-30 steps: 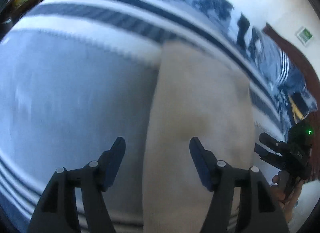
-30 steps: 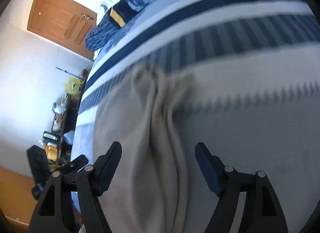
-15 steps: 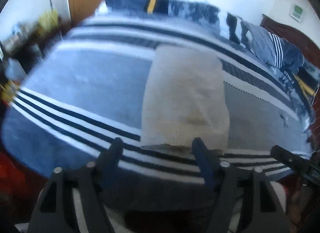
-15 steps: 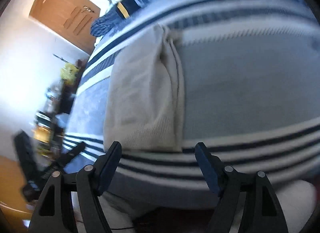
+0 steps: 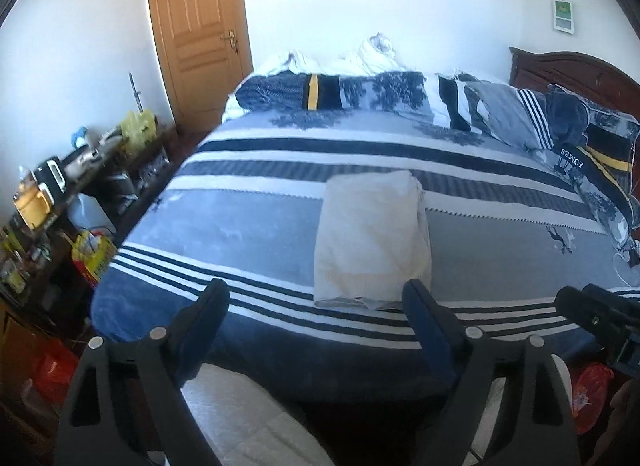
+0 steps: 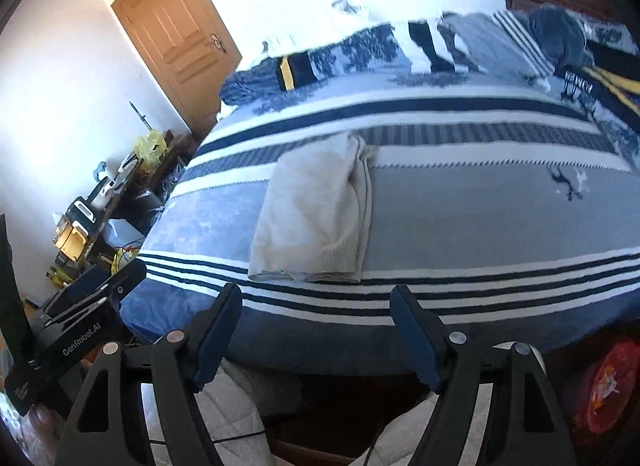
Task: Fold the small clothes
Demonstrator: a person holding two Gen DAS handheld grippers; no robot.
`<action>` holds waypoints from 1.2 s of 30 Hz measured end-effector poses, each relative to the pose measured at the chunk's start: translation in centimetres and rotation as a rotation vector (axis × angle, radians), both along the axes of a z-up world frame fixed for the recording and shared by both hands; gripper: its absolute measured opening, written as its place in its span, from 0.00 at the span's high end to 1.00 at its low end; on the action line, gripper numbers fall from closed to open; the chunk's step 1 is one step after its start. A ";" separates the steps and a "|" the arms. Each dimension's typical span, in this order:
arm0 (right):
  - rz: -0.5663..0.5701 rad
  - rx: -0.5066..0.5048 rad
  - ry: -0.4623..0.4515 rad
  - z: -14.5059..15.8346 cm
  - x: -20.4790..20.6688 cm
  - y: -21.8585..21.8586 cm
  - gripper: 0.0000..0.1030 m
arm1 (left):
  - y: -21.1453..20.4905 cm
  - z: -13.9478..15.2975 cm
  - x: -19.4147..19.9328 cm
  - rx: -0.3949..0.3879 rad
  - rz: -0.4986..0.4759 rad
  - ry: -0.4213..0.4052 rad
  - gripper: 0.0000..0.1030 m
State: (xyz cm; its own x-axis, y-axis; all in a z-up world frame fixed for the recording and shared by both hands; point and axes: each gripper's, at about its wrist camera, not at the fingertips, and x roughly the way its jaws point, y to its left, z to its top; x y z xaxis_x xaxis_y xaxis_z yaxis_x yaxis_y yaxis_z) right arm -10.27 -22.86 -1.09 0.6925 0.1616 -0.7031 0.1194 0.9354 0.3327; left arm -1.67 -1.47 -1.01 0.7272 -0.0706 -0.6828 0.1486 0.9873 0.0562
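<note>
A cream knit garment (image 5: 370, 234) lies folded into a long rectangle on the striped blue bedspread (image 5: 248, 225), its ribbed hem toward the bed's near edge. It also shows in the right wrist view (image 6: 316, 209), with a fold ridge along its right side. My left gripper (image 5: 316, 306) is open and empty, held back from the bed's near edge, below the garment. My right gripper (image 6: 316, 310) is open and empty, also back off the bed edge. The right gripper body shows at the far right of the left wrist view (image 5: 600, 322).
Pillows and a bunched duvet (image 5: 360, 93) lie at the far side of the bed. A wooden headboard (image 5: 568, 69) is at the right, a door (image 5: 196, 33) at the back left. A cluttered side table (image 5: 60, 185) stands left of the bed. A red bag (image 6: 608, 382) sits on the floor.
Both grippers have pulled back and up from just above the garment to beyond the bed's near edge. The garment lies still, folded, with nothing holding it.
</note>
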 end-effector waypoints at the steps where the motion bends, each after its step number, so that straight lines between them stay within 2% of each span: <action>1: -0.007 -0.008 -0.007 0.4 -0.3 0.1 0.22 | 0.1 0.5 -0.4 -0.003 -0.002 -0.006 0.15; 7: -0.021 -0.023 -0.029 2.1 -1.6 0.7 0.22 | 0.4 2.2 -1.6 0.001 0.007 -0.019 0.15; 18: -0.030 -0.077 -0.024 2.0 -1.6 2.4 0.22 | -0.2 1.7 -2.3 0.069 -0.002 -0.003 0.14; 36: -0.022 -0.147 -0.020 2.1 -0.8 3.8 0.22 | -0.3 1.2 -2.5 0.038 0.013 0.011 0.14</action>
State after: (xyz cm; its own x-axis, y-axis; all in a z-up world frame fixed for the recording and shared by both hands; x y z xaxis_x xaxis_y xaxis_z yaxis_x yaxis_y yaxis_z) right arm -11.11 -19.03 1.03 0.7087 0.0424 -0.7042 0.1353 0.9715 0.1946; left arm -4.18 -1.81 0.24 0.7203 -0.0350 -0.6928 0.1369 0.9863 0.0925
